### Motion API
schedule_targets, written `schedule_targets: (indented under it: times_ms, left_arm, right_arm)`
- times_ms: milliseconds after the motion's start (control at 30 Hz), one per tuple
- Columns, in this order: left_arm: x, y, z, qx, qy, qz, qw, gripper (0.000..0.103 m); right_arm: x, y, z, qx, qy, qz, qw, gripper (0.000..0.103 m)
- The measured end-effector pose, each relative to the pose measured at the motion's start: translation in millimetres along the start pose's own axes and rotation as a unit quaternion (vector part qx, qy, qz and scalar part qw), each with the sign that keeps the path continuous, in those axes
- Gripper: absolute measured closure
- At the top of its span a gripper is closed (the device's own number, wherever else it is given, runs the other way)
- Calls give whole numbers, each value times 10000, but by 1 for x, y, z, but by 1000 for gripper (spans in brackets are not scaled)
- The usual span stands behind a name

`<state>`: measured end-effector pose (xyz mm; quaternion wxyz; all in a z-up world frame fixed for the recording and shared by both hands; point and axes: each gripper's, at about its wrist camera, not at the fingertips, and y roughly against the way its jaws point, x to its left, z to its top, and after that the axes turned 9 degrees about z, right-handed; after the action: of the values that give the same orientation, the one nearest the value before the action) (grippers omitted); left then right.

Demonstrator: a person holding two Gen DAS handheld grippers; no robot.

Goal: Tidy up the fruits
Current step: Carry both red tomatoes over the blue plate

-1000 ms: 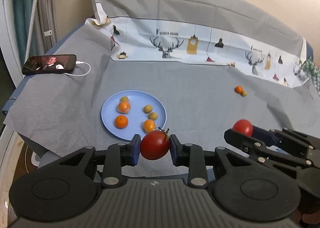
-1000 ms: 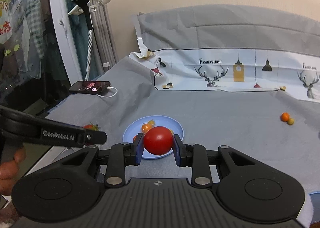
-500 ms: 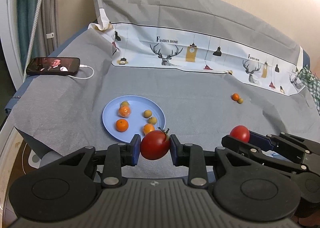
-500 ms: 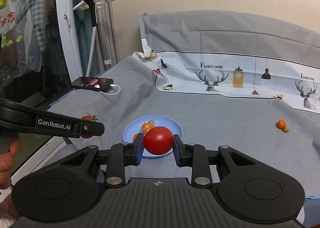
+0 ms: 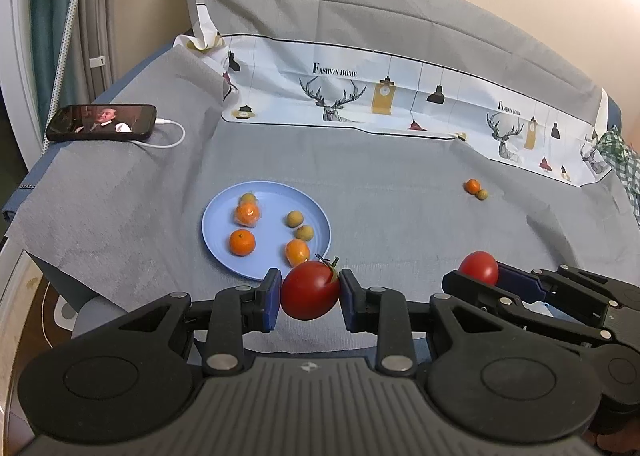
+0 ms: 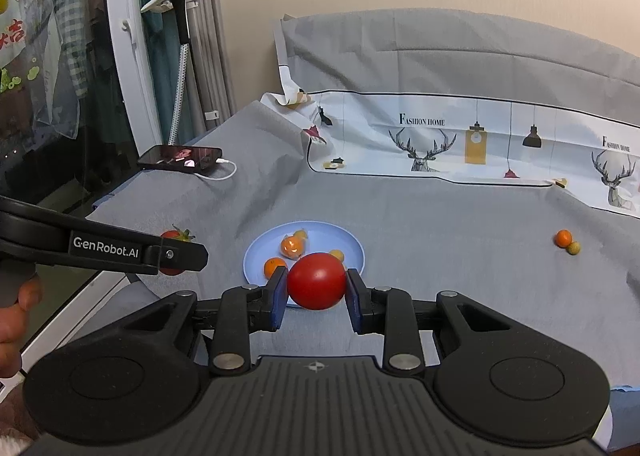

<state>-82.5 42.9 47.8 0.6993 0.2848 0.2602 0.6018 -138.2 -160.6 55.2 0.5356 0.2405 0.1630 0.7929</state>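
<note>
Two round red tomatoes up in the air near the round light-blue plastic plate [image 5: 224,212], stemmed one [image 5: 310,290] clamped in the left gripper [image 5: 308,298], smooth one [image 6: 317,281] pinched in the right gripper [image 6: 318,294], probably headed for the citrus there.

Grey-clothed table [image 5: 400,216] (blue plate [image 5: 216,232], phone [image 5: 102,123])
</note>
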Motion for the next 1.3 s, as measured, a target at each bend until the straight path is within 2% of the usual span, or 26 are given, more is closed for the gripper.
schedule_targets:
  times_ms: [833,1300]
  left_arm:
    - [4,-25,6,217,12,7,9998,69]
    - [27,-67,33,397,267,257,9985,69]
  right_arm:
    - [-7,-22,1,293,-87,-4,9995,71]
    - [-12,-61,6,582,7,35,9983,71]
